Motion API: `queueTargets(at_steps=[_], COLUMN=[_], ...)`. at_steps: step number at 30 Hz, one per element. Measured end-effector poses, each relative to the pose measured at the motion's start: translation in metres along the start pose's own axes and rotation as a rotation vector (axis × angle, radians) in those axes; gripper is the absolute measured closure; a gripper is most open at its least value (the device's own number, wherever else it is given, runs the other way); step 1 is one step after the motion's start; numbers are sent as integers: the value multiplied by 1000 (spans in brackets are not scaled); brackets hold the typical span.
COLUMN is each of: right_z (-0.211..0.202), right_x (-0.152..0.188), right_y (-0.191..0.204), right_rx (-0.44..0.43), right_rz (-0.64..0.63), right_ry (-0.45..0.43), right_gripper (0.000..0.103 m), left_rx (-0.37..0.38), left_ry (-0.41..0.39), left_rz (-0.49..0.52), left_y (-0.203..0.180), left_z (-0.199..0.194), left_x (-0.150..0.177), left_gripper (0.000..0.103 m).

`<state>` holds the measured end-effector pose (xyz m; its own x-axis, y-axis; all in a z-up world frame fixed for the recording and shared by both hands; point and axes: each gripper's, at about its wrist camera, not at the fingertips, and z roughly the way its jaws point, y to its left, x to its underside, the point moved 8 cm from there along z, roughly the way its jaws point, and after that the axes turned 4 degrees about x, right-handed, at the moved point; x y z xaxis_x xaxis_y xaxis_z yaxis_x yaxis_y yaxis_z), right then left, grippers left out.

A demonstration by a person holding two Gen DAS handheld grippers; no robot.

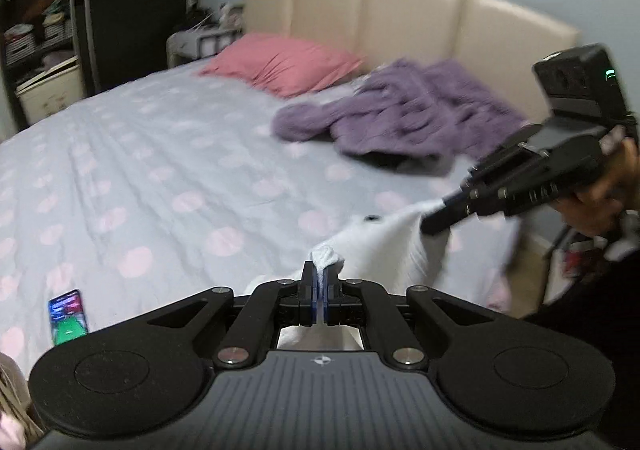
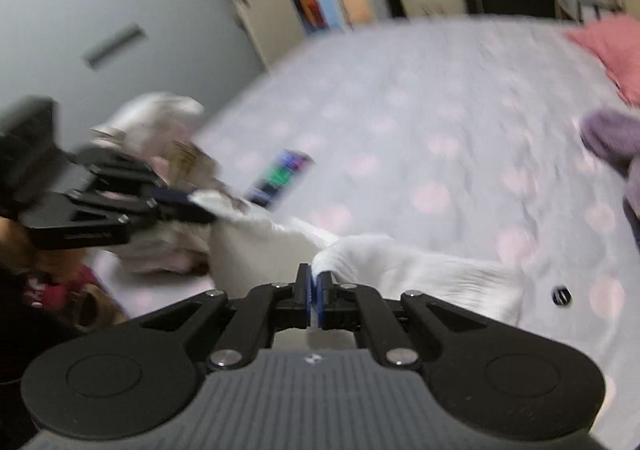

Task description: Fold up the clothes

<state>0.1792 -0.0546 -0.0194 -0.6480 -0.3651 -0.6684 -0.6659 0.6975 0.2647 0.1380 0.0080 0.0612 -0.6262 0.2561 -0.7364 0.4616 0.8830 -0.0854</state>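
A white garment (image 1: 384, 246) is stretched between my two grippers above the near edge of the bed. My left gripper (image 1: 320, 274) is shut on one bunched corner of it. My right gripper (image 2: 315, 282) is shut on another corner (image 2: 400, 270). In the left wrist view the right gripper (image 1: 436, 216) pinches the cloth at the right. In the right wrist view the left gripper (image 2: 200, 206) pinches it at the left. The cloth hangs down between them; its lower part is hidden. Both views are motion-blurred.
The bed (image 1: 160, 154) has a pale blue sheet with pink dots. A purple knit garment (image 1: 400, 114) and a pink pillow (image 1: 280, 62) lie near the beige headboard (image 1: 400, 18). A lit phone (image 1: 67, 316) lies on the sheet. A small dark button-like object (image 2: 560, 295) lies by the cloth.
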Motion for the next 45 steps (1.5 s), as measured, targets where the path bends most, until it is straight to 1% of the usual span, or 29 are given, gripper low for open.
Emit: queueTargets(at_steps=[1,2,4,5,6,7,8,9,10,11,12,13,14,16,17,18,20,23,26,27,29,31,36,37,38,40,41,44,45], right_z=[11,15,1,-13,-22,-31,-41,-47,-39,-29,-18,-6,5,23,31,38,55,84,112,120,136,138,162,166,170,179,182,190,194], right_x=[-7,-22,-60,-78,-86,-93,-101,-106,-103,-95,-84,-73,-62,-33,-16,-1,33,84,118,125,137,151,158,157,157,157,157,155,154], right_y=[-3,-6,-5,-4,-8,-11,-15,-20,-27,-32,-35,-38,-39,-35,-32,-28,-28,-19,-1,7,17,33,44,45,46,47,48,48,48], right_rx=[39,91,158,155,149,142,135,138,175,211,225,239,248,238,227,214,190,173,154,146,129,114,122,124,124,128,135,176,186], right_rz=[0,-12,-32,-28,6,39,73,106,128,125,96,68,39,-25,-68,-110,-194,-293,-355,-382,-442,-491,-530,-531,-531,-540,-549,-570,-574], right_ry=[2,-52,-272,-395,-463,-530,-597,-635,-584,-525,-467,-408,-352,-251,-199,-157,-67,66,148,163,179,189,170,164,162,159,160,150,154], right_gripper=[100,100,100,99,95,93,74,52,27,32,36,46,53,54,55,55,59,65,66,66,66,66,66,66,66,66,65,65,66], left_rx=[-86,-175,-338,-346,-371,-408,-446,-473,-499,-511,-513,-512,-511,-519,-503,-469,-359,-269,-179,-156,-138,-128,-91,-93,-109,-150,-164,-172,-176], left_ry=[-32,-67,-246,-340,-411,-456,-467,-420,-368,-277,-189,-138,-90,-41,-25,-9,34,113,176,199,246,291,354,363,362,354,349,356,353], left_rz=[-11,-23,-70,-64,-39,-7,22,36,48,41,31,29,28,41,48,56,103,173,217,239,282,311,318,332,346,371,373,366,379], left_y=[11,21,38,39,38,37,37,41,45,53,60,66,71,74,71,67,52,31,13,6,-7,-14,-25,-27,-27,-26,-24,-20,-20], left_z=[8,15,5,-4,-11,-16,-16,-8,0,11,24,33,41,46,47,49,57,69,86,93,101,111,123,125,126,128,129,131,131], left_x=[-11,-23,-50,-62,-69,-74,-76,-73,-69,-60,-48,-34,-21,2,15,25,47,84,118,129,149,167,199,204,206,211,213,218,218], left_gripper=[102,102,102,102,102,102,102,100,89,81,73,73,73,73,73,73,73,73,73,73,73,73,72,70,62,52,52,52,52])
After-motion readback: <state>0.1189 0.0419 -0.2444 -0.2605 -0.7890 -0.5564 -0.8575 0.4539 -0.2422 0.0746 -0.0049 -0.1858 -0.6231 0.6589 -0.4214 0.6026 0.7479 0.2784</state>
